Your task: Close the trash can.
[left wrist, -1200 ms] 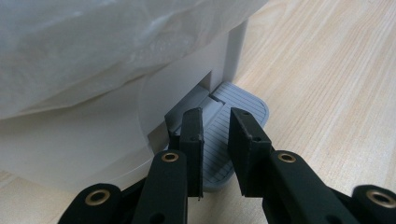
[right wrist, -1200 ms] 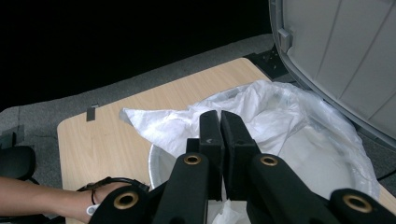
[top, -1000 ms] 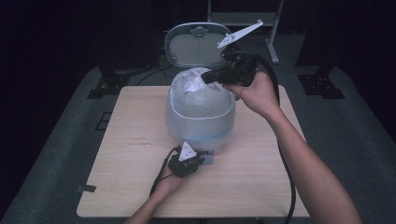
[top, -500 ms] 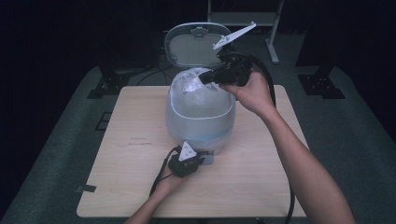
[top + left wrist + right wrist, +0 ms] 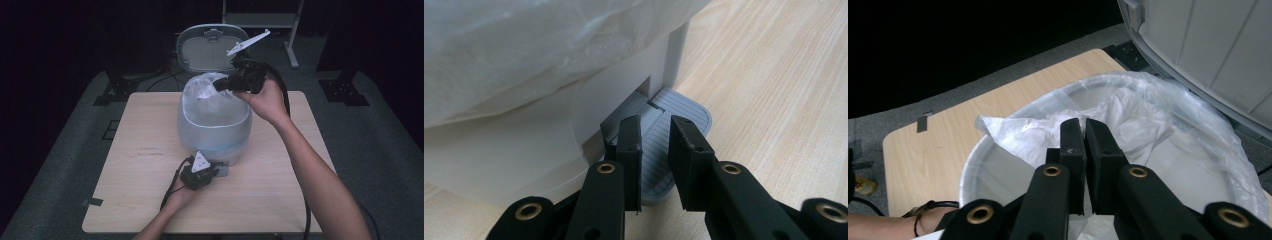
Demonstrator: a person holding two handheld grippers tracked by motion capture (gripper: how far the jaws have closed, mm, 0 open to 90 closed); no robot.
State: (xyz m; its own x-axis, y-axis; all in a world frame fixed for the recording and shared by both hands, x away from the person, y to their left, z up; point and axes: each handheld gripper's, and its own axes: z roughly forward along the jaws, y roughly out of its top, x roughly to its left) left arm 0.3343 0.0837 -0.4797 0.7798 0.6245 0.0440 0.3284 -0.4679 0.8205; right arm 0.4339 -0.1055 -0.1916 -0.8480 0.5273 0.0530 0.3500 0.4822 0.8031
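Low in the frame, the left gripper [image 5: 212, 170], jaws closed with nothing between them, presses the grey foot pedal [image 5: 676, 142] at the pedal bin [image 5: 214, 127]. At upper centre, the right gripper [image 5: 217, 86] pinches the white plastic liner [image 5: 1018, 132] over the bin's mouth; the lid [image 5: 212, 47] stands open behind.

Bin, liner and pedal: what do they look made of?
Bin: probably plastic, pale grey, smooth matte moulded wall. Liner: thin translucent plastic film, crinkled and faintly glossy, folded over the rim. Pedal: apparently grey moulded plastic, with fine ribs across its top; rubber facing can't be ruled out.
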